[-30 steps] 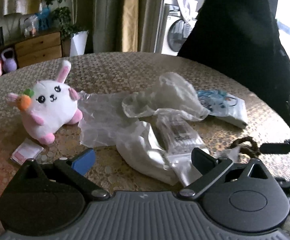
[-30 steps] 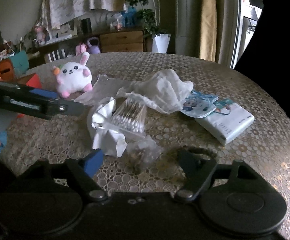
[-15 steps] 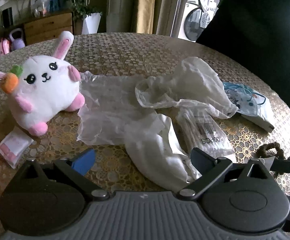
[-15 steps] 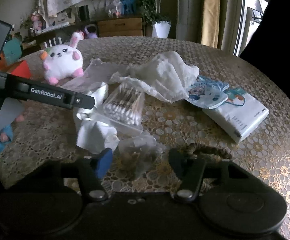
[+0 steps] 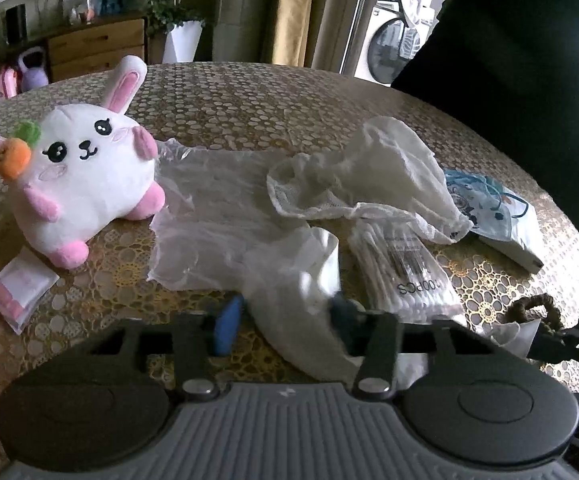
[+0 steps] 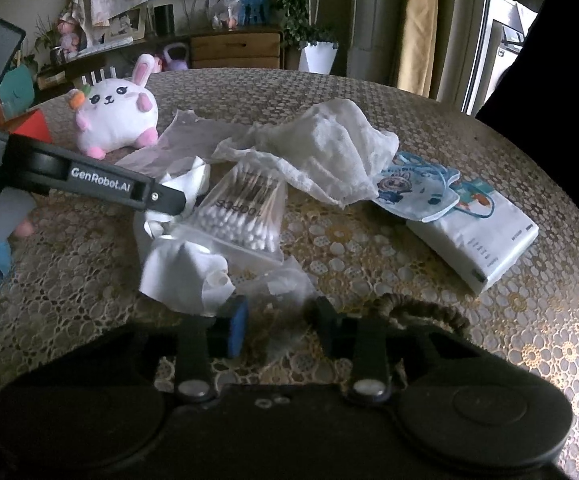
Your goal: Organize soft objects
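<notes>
A crumpled white bag (image 5: pixel 297 280) lies at the near edge of a pile on the round table (image 5: pixel 249 96). My left gripper (image 5: pixel 285 320) is closing, and its blue and dark pads touch the bag on both sides. A small crumpled clear bag (image 6: pixel 285 280) lies between the pads of my right gripper (image 6: pixel 281 326). Its jaws are closing too, with gaps still showing on each side. A white plush bunny (image 5: pixel 85 184) sits at the left. A white gauze cloth (image 5: pixel 389 168) drapes over a pack of cotton swabs (image 5: pixel 405 272).
A clear plastic sheet (image 5: pixel 209 208) lies beside the bunny and a small pink sachet (image 5: pixel 21 284) in front of it. A printed face mask (image 6: pixel 417 188) rests on a tissue pack (image 6: pixel 481 236). A brown hair tie (image 6: pixel 421 312) lies by my right gripper. A dark-clothed person stands at the right.
Both grippers came down and in toward the pile. Their jaws went from wide apart to narrow, the left around the white bag and the right around the small clear bag.
</notes>
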{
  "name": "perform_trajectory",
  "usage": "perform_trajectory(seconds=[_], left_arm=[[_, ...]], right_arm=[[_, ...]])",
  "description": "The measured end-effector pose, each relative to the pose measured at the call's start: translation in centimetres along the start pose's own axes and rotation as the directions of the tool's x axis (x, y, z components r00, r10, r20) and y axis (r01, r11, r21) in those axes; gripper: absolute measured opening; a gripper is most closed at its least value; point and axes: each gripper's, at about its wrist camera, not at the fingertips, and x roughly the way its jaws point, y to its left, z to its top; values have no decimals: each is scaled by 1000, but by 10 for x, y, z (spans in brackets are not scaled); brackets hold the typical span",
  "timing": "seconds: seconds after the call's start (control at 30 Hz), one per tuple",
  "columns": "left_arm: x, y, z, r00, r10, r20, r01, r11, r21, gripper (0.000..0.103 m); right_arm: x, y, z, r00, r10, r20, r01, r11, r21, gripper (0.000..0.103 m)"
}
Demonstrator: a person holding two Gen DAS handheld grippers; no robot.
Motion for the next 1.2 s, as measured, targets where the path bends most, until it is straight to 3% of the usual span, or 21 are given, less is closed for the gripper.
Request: perform_trajectory(seconds=[0.13, 0.33, 0.93, 1.2], left_arm=[[-3, -1, -1, 1000, -23, -5, 23, 1000, 1, 21], [-10, 0, -2, 999, -35, -1, 35, 999, 2, 11], [-69, 21, 4, 993, -87, 74, 88, 996, -10, 3], [-72, 9, -1, 988, -151, 23, 149, 985, 84, 3]], right_arm=[[-1, 3, 0, 1000, -24, -3, 24, 1000, -18, 23], [-5, 4, 0, 1000, -31, -5, 31, 999, -9, 19], [-62, 16, 9, 996, -33, 88, 30, 999, 30, 16], [-71, 23, 6, 996, -19, 83, 17, 1000, 20, 16]])
